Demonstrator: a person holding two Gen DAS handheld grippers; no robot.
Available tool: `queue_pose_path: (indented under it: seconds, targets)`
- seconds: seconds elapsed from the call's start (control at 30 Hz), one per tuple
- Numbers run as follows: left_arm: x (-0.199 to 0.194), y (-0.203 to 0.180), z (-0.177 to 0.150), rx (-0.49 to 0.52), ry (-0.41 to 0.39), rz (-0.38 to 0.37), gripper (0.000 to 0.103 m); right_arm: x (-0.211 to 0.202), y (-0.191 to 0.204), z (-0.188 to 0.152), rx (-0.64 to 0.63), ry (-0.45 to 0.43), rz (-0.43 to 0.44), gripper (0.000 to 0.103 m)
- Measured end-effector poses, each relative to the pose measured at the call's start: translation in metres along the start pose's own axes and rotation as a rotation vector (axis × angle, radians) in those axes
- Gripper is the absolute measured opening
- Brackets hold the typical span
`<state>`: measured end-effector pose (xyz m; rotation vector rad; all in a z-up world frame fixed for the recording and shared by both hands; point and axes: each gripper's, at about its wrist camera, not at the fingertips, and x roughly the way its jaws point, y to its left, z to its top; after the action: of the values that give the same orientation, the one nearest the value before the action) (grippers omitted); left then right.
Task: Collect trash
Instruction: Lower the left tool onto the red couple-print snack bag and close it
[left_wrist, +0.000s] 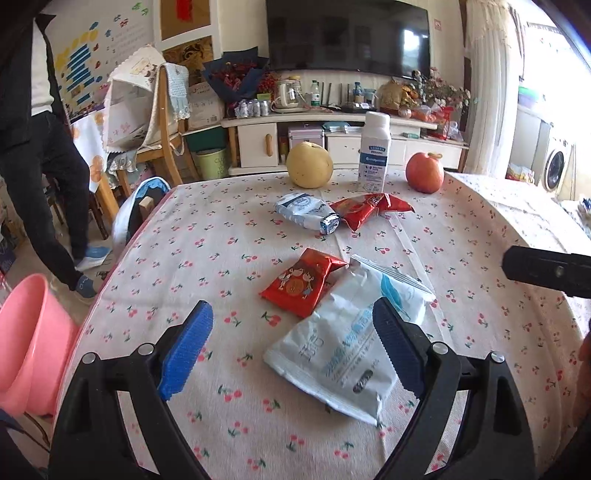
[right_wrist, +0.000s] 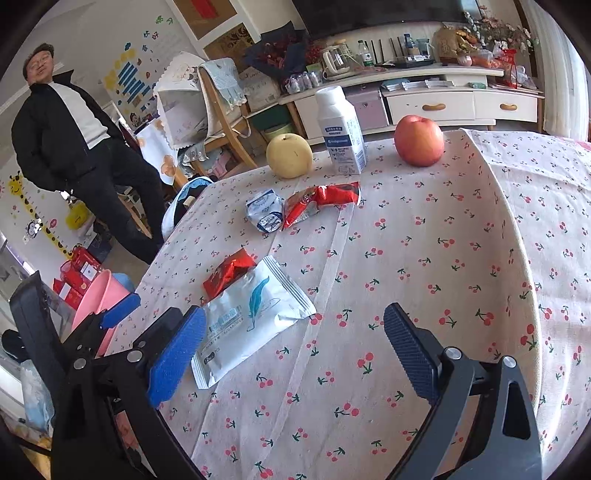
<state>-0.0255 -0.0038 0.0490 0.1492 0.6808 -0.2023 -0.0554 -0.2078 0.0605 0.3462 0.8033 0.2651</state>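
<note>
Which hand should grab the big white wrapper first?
Left, probably. The left gripper is open with the big white wrapper right at its fingers, and the pink bin sits on its side. The right gripper is open too, but the wrapper lies off by its left finger.

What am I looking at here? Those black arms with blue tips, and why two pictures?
No robot: a person holds tongs in each hand, each carrying a camera looking along its fingers. One picture comes from the left tongs, the other from the right tongs. Both are open and hold nothing. On the cherry-print tablecloth lie wrappers: a white pouch, a red packet, a crumpled white wrapper and a red wrapper. Behind stand a pear, a bottle and an apple.
</note>
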Motion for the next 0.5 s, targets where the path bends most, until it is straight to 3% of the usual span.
queue_pose_path:
  seconds: [0.17, 0.33, 0.43, 0.5]
  targets:
    - [0.036, -0.006, 0.014, 0.057, 0.035, -0.026, 0.089, 0.004, -0.005, 0.0, 0.013, 0.009, -0.015, 0.096]
    - [0.068, 0.0, 0.027, 0.045, 0.083, -0.083, 0.088, 0.011, -0.007, 0.001, 0.021, 0.027, -0.011, 0.096]
    - [0.084, -0.001, 0.03, 0.088, 0.116, -0.093, 0.086, 0.014, -0.009, 0.001, 0.027, 0.039, -0.002, 0.096]
    - [0.093, 0.001, 0.03, 0.1, 0.131, -0.109, 0.08, 0.018, -0.009, 0.001, 0.033, 0.051, 0.008, 0.096]
